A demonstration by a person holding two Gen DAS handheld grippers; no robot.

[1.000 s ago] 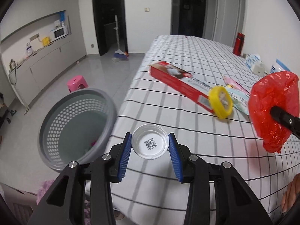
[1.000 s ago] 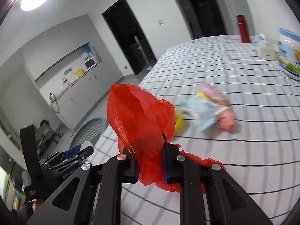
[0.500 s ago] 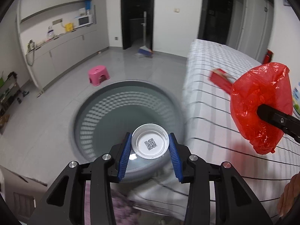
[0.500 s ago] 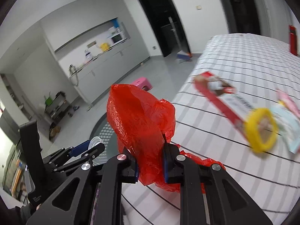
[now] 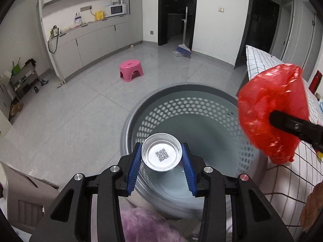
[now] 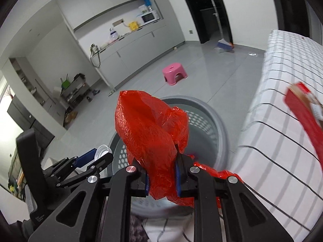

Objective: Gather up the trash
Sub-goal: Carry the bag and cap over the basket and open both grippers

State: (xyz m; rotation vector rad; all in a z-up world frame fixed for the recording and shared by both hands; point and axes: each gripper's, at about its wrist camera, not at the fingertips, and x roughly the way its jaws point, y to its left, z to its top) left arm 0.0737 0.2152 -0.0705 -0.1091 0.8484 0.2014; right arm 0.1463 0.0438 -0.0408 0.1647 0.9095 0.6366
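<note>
Red bag: crumpled red plastic bag [image 6: 150,135], thin and shiny, pinched between the pads of the right gripper [image 6: 162,178]; most of it stands up above the fingers, a tail hangs out behind them.
Right gripper: jaws pressed nearly together on the bag, held over the near rim of the bin, beside the table's edge.
Clear lid: small round clear plastic lid [image 5: 162,154] with a square printed code in its middle, gripped across its rim by the left gripper [image 5: 162,165].
Left gripper: blue pads clamped on both sides of the lid, pointing down into the bin's mouth.
Bin: grey round basket [image 5: 181,104] with perforated walls, standing on the grey tiled floor just beside the table; its bottom looks bare from here, though the grippers cover part of it.
Table: white cloth with dark grid lines [image 6: 282,133], its edge touching or nearly touching the bin.
Red box: long red carton [image 6: 302,109] lying near the table's edge, blurred.
Stool: pink plastic stool [image 5: 131,70] on the open floor, well apart from the bin.
Broom: leaning by the dark doorway [image 5: 182,48] at the far wall.
</note>
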